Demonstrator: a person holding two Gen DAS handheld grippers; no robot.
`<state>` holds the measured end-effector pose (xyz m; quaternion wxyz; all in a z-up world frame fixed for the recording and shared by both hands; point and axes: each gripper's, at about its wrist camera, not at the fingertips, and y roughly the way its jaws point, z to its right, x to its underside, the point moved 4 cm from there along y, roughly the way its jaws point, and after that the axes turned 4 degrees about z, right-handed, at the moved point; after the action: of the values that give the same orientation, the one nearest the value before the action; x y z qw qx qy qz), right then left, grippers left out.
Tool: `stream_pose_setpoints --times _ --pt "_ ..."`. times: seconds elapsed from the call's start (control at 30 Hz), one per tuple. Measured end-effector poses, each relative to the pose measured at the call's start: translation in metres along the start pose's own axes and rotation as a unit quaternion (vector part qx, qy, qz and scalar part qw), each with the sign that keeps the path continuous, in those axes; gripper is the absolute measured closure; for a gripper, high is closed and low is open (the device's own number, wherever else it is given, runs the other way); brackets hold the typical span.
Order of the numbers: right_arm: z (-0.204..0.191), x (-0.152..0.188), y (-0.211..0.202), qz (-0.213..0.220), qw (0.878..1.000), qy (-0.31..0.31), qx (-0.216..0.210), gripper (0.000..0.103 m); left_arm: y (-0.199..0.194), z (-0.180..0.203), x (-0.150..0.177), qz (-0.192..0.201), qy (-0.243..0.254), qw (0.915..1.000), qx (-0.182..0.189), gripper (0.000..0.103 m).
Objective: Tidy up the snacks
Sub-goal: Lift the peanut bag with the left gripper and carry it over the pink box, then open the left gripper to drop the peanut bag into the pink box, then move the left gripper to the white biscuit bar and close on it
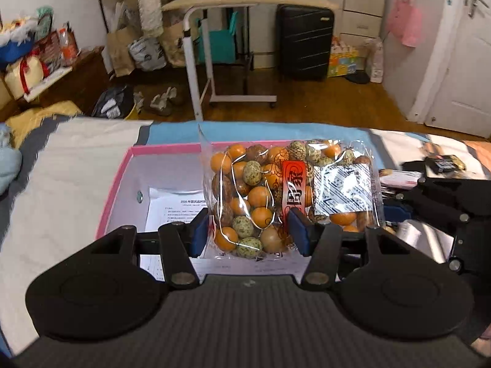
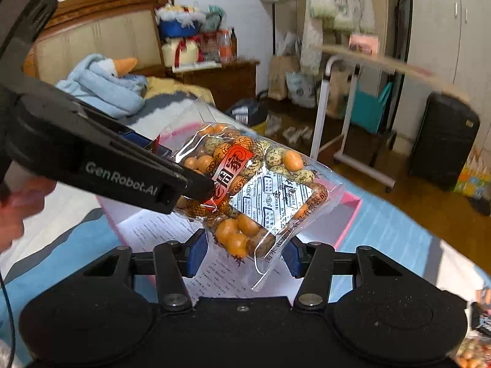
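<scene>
A clear snack bag (image 1: pixel 260 190) of orange and speckled coated nuts, with a red label and a white sachet inside, hangs above an open pink box (image 1: pixel 165 147). My left gripper (image 1: pixel 249 233) is shut on the bag's left part, its blue pads pressing both sides. The right gripper's black body (image 1: pixel 445 202) shows at the bag's right edge. In the right wrist view the bag (image 2: pixel 270 184) tilts over the box (image 2: pixel 349 214). My right gripper (image 2: pixel 244 256) is shut on its lower end. The left gripper (image 2: pixel 199 184) clamps it from the left.
A printed sheet (image 1: pixel 175 205) lies in the box, which rests on a bed with a white and blue cover. More snack packs (image 1: pixel 442 162) lie to the right. A person's hand (image 2: pixel 18 202) holds the left gripper. A rolling table (image 1: pixel 221 3) and a black suitcase (image 1: pixel 303 40) stand beyond the bed.
</scene>
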<state>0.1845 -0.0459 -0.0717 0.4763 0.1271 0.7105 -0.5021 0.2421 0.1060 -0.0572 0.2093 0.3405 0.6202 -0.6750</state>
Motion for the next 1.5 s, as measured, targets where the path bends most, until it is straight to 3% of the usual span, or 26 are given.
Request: stream_pose_setpoints --times 0.1,0.33,0.43,0.5,0.7,1.17,1.43,1.5 --pt "0.000 -0.002 0.022 -0.027 1.000 0.002 0.001 0.046 0.024 -0.012 0.002 -0.023 -0.032 0.9992 -0.003 0.050" --pt "0.003 -0.009 0.055 -0.088 0.996 -0.003 0.028 0.044 0.059 -0.022 0.007 -0.029 -0.051 0.9983 -0.007 0.051" --pt "0.001 -0.014 0.051 -0.079 0.995 -0.020 0.055 0.039 0.065 -0.018 0.009 -0.026 -0.025 0.9983 -0.045 0.049" --pt "0.000 -0.014 0.039 -0.071 0.996 -0.019 0.051 0.030 0.061 -0.017 0.014 -0.026 -0.028 0.9973 -0.062 0.046" --pt "-0.002 -0.010 0.001 -0.071 0.996 -0.011 0.060 0.026 0.021 -0.009 0.017 -0.013 -0.038 0.9983 -0.042 0.042" --pt "-0.009 -0.013 -0.098 -0.063 0.995 -0.036 0.068 0.021 -0.106 0.043 0.007 0.011 0.022 0.9997 -0.001 0.033" --pt "0.019 0.007 -0.184 -0.046 0.996 -0.042 0.066 0.021 -0.155 0.104 0.011 0.011 0.076 0.9959 0.047 0.026" --pt "0.028 0.012 -0.200 -0.041 0.996 -0.040 0.071 0.020 -0.160 0.121 0.015 0.014 0.090 0.9942 0.056 0.021"
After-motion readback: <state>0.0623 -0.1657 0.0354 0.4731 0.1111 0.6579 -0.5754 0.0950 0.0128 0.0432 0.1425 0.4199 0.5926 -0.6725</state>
